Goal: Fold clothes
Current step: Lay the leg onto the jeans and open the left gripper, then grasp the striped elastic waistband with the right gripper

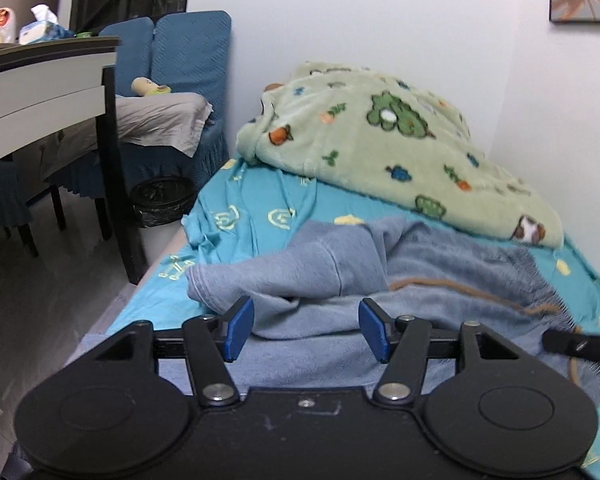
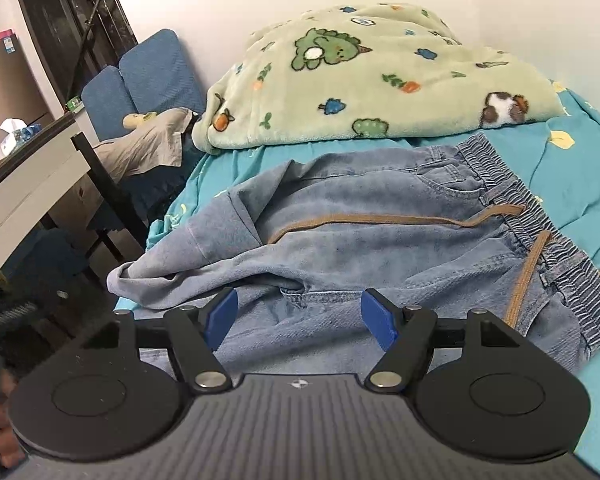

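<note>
A pair of light blue denim trousers [image 2: 380, 240] with an elastic waistband [image 2: 540, 232] and a brown drawstring [image 2: 380, 222] lies rumpled on the teal bed sheet [image 2: 572, 168]. The legs bunch toward the left edge of the bed. The trousers also show in the left wrist view [image 1: 340, 272]. My left gripper [image 1: 306, 330] is open, just above the denim near its front edge, holding nothing. My right gripper [image 2: 300, 322] is open over the crotch area, holding nothing. A dark part of the other gripper [image 1: 580, 344] shows at the right of the left wrist view.
A green fleece blanket [image 2: 380, 76] with cartoon prints is heaped at the far end of the bed against the white wall. Left of the bed stand a table [image 1: 40, 80], blue-covered chairs [image 1: 188, 52] and a black bin [image 1: 162, 200] on the floor.
</note>
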`<state>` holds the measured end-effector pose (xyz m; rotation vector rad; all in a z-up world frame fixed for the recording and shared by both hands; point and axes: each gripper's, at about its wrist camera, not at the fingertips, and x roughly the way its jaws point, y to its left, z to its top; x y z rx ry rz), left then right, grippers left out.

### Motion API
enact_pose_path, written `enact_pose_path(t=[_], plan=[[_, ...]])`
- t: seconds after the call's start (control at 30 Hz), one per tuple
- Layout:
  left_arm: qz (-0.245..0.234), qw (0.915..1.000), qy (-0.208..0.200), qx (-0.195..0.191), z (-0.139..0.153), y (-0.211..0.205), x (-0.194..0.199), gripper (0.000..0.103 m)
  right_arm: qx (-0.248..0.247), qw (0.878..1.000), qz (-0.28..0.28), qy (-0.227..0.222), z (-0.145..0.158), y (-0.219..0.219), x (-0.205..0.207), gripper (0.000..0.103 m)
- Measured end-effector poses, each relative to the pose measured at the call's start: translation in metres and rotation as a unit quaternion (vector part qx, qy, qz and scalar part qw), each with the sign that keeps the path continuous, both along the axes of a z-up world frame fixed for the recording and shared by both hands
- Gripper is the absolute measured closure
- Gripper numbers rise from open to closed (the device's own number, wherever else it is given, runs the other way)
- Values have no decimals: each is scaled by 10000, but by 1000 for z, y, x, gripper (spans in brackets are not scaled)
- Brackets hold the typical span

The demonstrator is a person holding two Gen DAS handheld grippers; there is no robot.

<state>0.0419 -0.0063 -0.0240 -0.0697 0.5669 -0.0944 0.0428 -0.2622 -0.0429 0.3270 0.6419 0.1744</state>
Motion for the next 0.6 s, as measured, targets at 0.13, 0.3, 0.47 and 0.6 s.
enact_pose_path(t=[0.13, 0.3, 0.47, 0.6], plan=[[-98, 9999, 20, 85, -10, -4, 3, 48, -451, 9990, -5, -32, 0, 8, -2, 32], [-243, 9997, 23, 80, -14, -3, 2, 48, -723, 9974, -48, 17, -4, 10, 0, 32], [-322, 9993, 186, 64, -20, -3, 5, 48, -592, 9969, -487, 178, -4, -10, 1, 32], [-362, 9989, 284, 1, -22, -1, 8, 48, -284, 9946, -959, 284, 2, -39, -1, 32]])
